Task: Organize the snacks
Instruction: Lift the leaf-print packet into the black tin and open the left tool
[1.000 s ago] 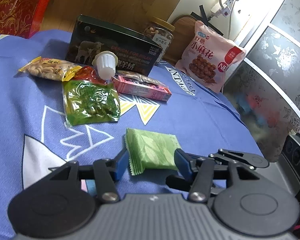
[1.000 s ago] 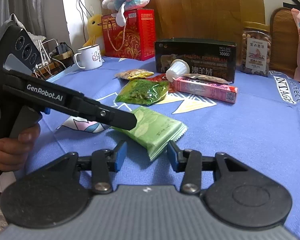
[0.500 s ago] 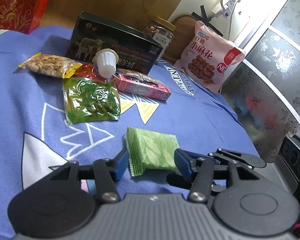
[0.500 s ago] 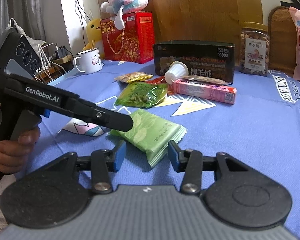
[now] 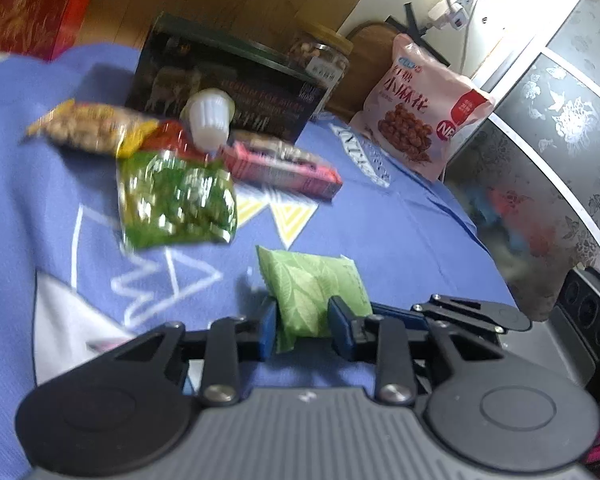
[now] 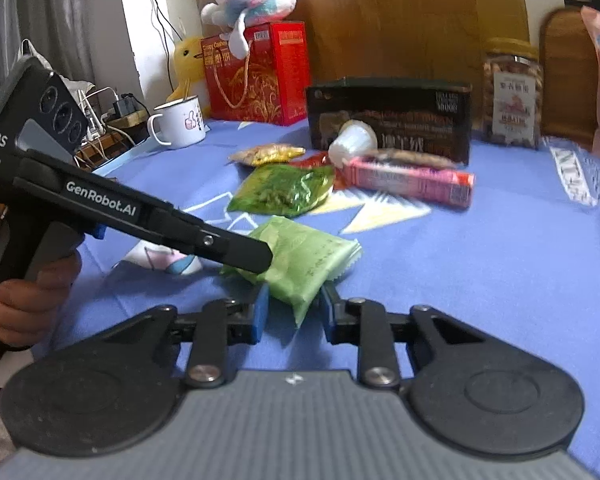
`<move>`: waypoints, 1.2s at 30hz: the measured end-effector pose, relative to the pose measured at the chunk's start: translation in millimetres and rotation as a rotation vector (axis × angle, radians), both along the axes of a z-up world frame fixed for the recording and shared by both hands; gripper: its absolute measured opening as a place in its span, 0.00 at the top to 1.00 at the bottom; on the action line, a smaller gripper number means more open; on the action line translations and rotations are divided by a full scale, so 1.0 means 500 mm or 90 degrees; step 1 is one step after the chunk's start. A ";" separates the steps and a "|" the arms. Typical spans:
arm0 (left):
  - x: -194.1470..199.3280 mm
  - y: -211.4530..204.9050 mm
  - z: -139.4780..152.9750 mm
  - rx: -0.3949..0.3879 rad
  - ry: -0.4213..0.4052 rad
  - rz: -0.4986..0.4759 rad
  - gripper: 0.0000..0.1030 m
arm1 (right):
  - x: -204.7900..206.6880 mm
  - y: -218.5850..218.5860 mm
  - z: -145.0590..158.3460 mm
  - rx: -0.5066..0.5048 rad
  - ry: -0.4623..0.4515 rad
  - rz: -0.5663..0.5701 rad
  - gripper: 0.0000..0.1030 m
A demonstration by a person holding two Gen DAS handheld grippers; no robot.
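A light green leaf-print snack packet (image 5: 312, 288) (image 6: 300, 264) lies on the blue tablecloth. My left gripper (image 5: 303, 326) is shut on its near corner; it shows from the side in the right wrist view (image 6: 256, 256). My right gripper (image 6: 292, 312) is open, its pads either side of the packet's other end, not pressing it. Further back lie a dark green crinkly bag (image 5: 176, 200) (image 6: 284, 190), a peanut packet (image 5: 88, 128), a white jelly cup (image 5: 210, 118), a pink box (image 5: 284, 170) (image 6: 408, 180) and a black box (image 5: 220, 84) (image 6: 388, 120).
A nut jar (image 6: 514, 96) and a large pink snack bag (image 5: 420, 112) stand at the back right. A white mug (image 6: 178, 120), a red gift box (image 6: 260, 76) and plush toys stand at the back left. The table's right edge (image 5: 480, 240) drops off beside a patterned cabinet.
My left gripper has closed onto the light green packet and both grippers have moved in on it. The packet's end has lifted slightly. The other snacks have not moved.
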State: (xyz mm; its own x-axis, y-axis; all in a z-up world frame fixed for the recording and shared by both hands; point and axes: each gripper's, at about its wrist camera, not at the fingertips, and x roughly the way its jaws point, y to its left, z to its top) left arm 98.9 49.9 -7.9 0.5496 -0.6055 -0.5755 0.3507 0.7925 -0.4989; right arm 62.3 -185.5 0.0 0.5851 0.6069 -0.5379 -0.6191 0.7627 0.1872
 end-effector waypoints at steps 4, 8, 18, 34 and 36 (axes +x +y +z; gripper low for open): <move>0.020 -0.001 0.049 0.009 -0.045 0.003 0.72 | 0.019 0.000 0.029 0.015 -0.043 -0.004 0.71; 0.068 -0.013 0.097 0.029 -0.087 0.014 0.72 | 0.056 0.010 0.058 0.015 -0.095 -0.017 0.71; 0.253 -0.032 0.166 0.033 -0.131 0.061 0.72 | 0.255 0.008 0.109 0.057 -0.113 -0.053 0.71; 0.365 -0.019 0.136 0.036 -0.123 0.104 0.63 | 0.377 -0.049 0.110 0.130 -0.039 -0.119 0.68; 0.333 -0.014 0.133 0.021 -0.122 0.087 0.63 | 0.367 -0.094 0.090 0.175 0.020 -0.133 0.68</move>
State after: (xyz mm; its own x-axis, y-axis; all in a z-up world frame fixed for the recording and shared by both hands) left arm 265.4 43.0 58.4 0.7261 -0.5011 -0.4708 0.3251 0.8536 -0.4072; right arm 245.6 -232.5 44.8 0.6976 0.6007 -0.3906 -0.4453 0.7905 0.4205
